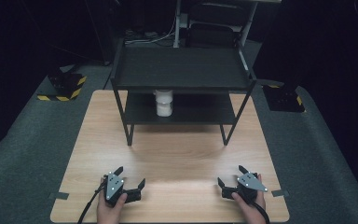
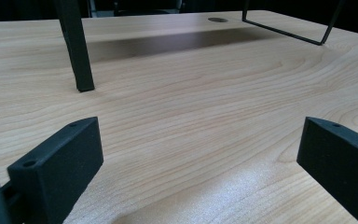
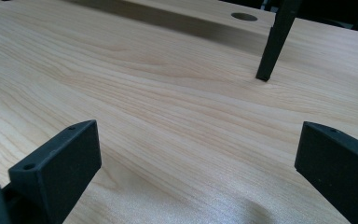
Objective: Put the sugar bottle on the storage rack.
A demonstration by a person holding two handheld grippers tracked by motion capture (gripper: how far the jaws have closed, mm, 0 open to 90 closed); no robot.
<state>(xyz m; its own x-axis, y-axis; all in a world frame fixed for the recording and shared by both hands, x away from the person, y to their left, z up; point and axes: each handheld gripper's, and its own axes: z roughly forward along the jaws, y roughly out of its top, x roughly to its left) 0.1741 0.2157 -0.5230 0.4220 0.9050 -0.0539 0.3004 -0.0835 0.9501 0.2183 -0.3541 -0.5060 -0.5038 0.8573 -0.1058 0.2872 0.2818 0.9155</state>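
White jar (image 1: 163, 103) upright on lower shelf (image 1: 191, 114), ahead of both grippers; left gripper (image 1: 131, 180) nearer; right gripper (image 1: 229, 176) likewise spread wide, empty.

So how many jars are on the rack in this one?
1. A white jar stands on the lower shelf of the black rack, left of centre. The top shelf looks bare; anything farther back under it may be hidden.

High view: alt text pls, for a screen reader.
A person's hands rest two open tools, left tool and right tool, at the near edge of a wooden table. Farther back, a black two-tier shelf holds a white jar on its lower tier.
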